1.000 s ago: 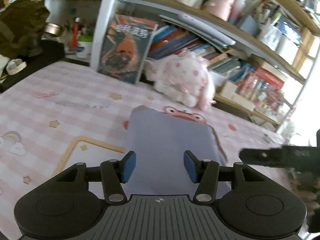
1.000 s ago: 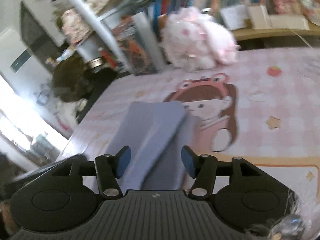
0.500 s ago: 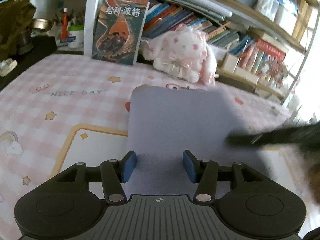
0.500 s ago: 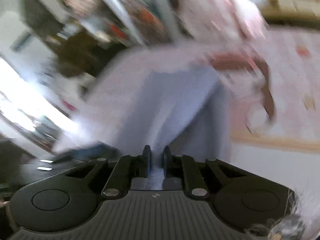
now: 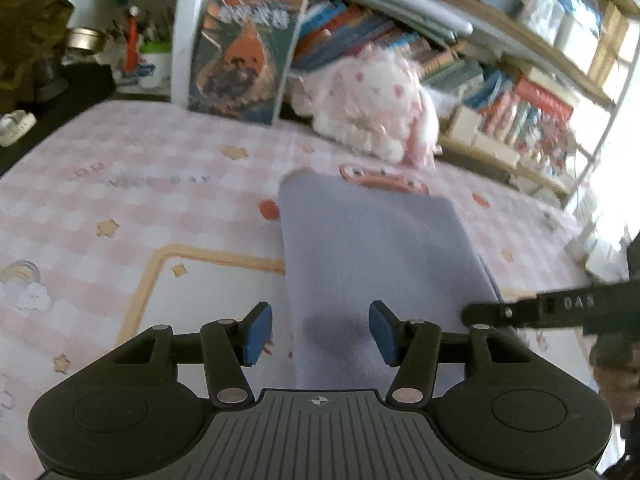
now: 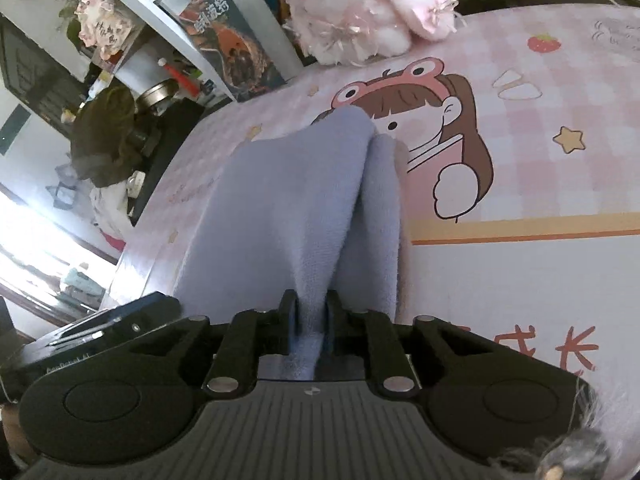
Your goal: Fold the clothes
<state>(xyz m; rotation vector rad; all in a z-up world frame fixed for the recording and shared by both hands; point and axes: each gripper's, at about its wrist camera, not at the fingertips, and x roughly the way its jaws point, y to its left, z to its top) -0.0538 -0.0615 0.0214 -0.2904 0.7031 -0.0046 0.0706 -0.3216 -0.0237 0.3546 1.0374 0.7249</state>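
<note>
Since one second ago your right gripper [image 6: 311, 320] has closed on the near edge of the lavender garment [image 6: 292, 200]. Your left gripper [image 5: 318, 334] hangs open just over that edge. Its long axis runs straight ahead of both tongs across the pink checked mat [image 5: 140, 208].

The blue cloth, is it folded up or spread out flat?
Folded. The blue cloth is doubled over, two layers meeting at a crease, and the right tongs pinch its near edge. The left tongs hover open.

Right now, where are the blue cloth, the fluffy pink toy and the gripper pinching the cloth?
blue cloth [image 6: 288, 200]: right wrist view, its raised fold.
fluffy pink toy [image 5: 372, 100]: left wrist view, its body.
right gripper [image 6: 311, 320]: right wrist view, between its fingertips.
</note>
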